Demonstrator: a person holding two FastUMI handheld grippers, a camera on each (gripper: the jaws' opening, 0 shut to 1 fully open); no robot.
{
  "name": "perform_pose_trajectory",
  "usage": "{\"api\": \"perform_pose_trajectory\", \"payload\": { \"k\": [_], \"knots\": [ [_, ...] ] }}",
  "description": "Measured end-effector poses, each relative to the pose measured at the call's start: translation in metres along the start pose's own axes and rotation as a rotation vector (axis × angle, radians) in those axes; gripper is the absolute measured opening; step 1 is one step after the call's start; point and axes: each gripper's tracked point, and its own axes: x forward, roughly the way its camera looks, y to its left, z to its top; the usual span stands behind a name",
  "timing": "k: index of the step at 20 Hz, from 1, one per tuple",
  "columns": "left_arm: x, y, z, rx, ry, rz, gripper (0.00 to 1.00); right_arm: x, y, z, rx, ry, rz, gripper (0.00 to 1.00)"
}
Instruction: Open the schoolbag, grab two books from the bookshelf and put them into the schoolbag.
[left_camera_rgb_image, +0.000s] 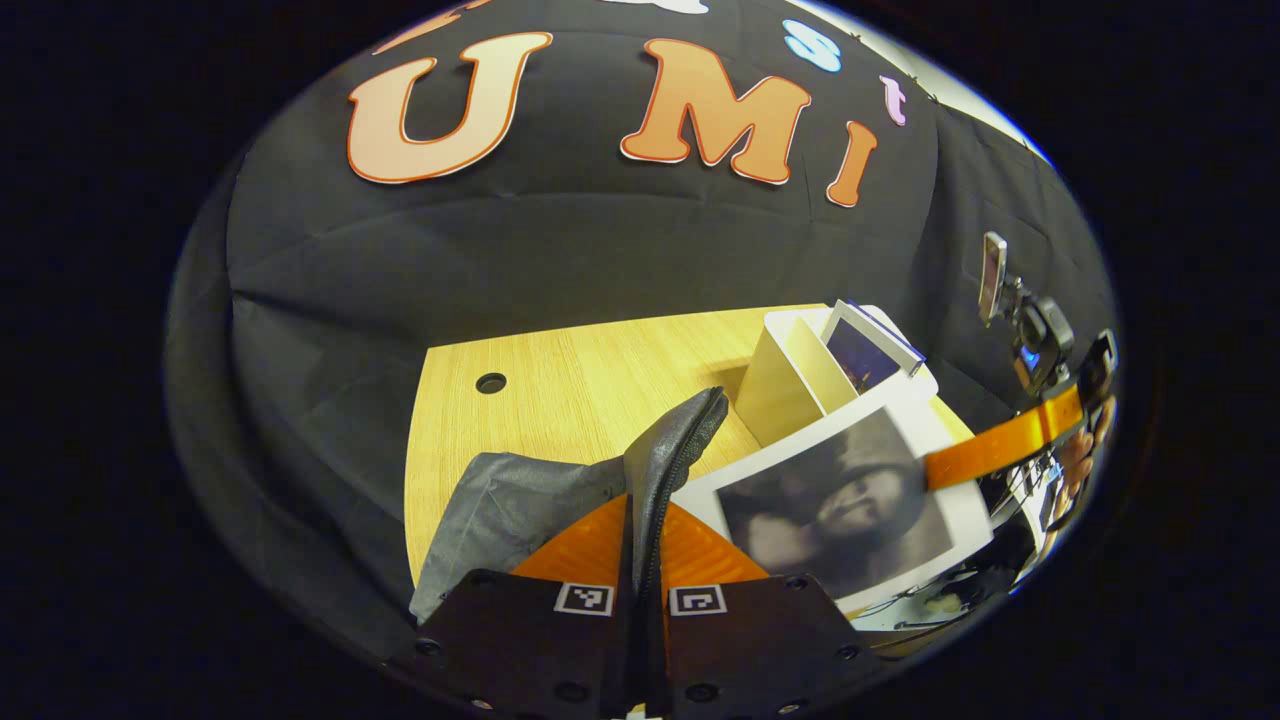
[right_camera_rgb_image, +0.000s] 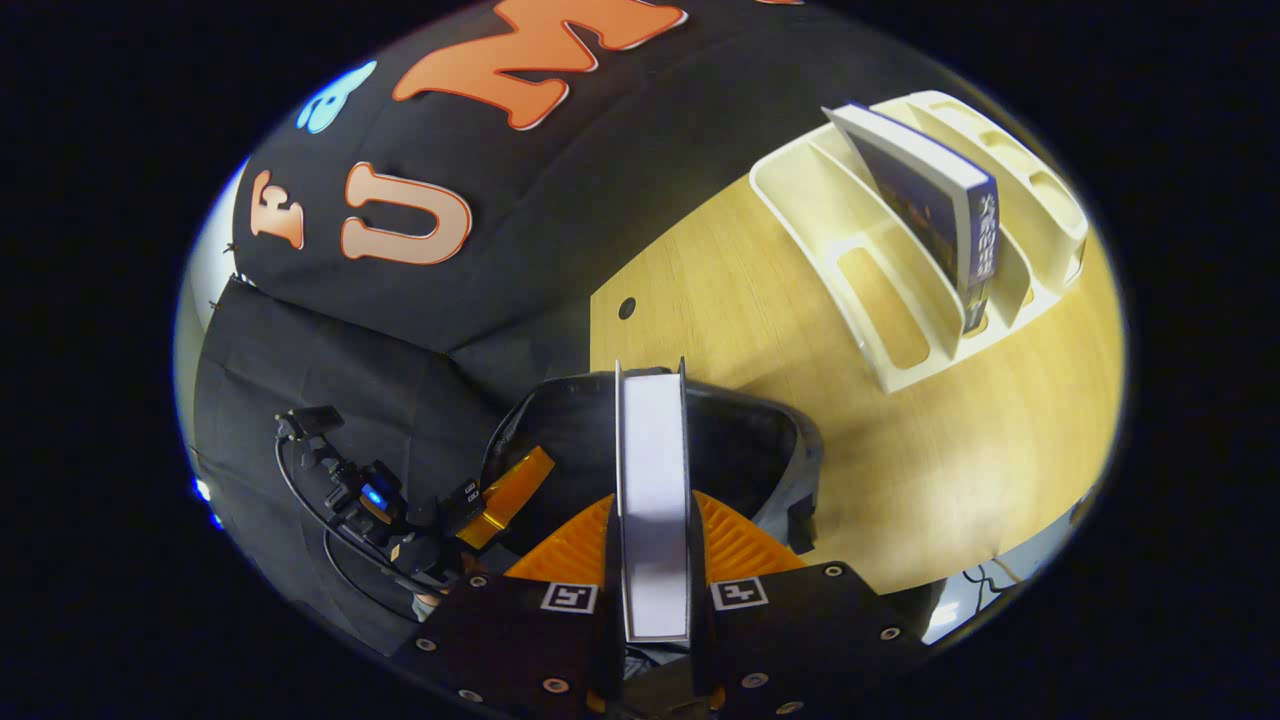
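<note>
Book poised over open schoolbag, zipper edge pinched

Left gripper (left_camera_rgb_image: 640, 560), bottom centre of the left gripper view: jaws clenched on the zippered edge of the grey schoolbag (left_camera_rgb_image: 520, 510), holding that edge upright above the wooden counter (left_camera_rgb_image: 560, 380). Bag's fabric slumped to lower left of the jaws. Just right of the pinched edge, a white-bordered book (left_camera_rgb_image: 850, 500) with a dark cover picture, gripped at its right side by the other tool's finger. Behind it, upper right, a cream bookshelf (left_camera_rgb_image: 790, 380) with a second book (left_camera_rgb_image: 870, 350) standing in a slot.

Right gripper (right_camera_rgb_image: 652, 570), bottom centre of the right gripper view: jaws grasping the book (right_camera_rgb_image: 652, 480) edge-on, pages facing the camera, its far end over the schoolbag's (right_camera_rgb_image: 760, 450) dark open mouth. Left gripper (right_camera_rgb_image: 500, 495) seen at lower left, at the bag's rim. Bookshelf (right_camera_rgb_image: 900, 340) at upper right on the counter (right_camera_rgb_image: 950, 470), well apart from the bag, with the blue-spined book (right_camera_rgb_image: 930, 210) leaning in one compartment.
</note>
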Motion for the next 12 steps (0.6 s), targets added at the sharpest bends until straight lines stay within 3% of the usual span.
{"api": "perform_pose_trajectory", "payload": {
  "k": [12],
  "knots": [
    [-0.003, -0.013, 0.008, -0.052, -0.066, 0.0, 0.06, 0.098, -0.004, -0.014, 0.133, -0.078, 0.101, 0.27]
  ]
}}
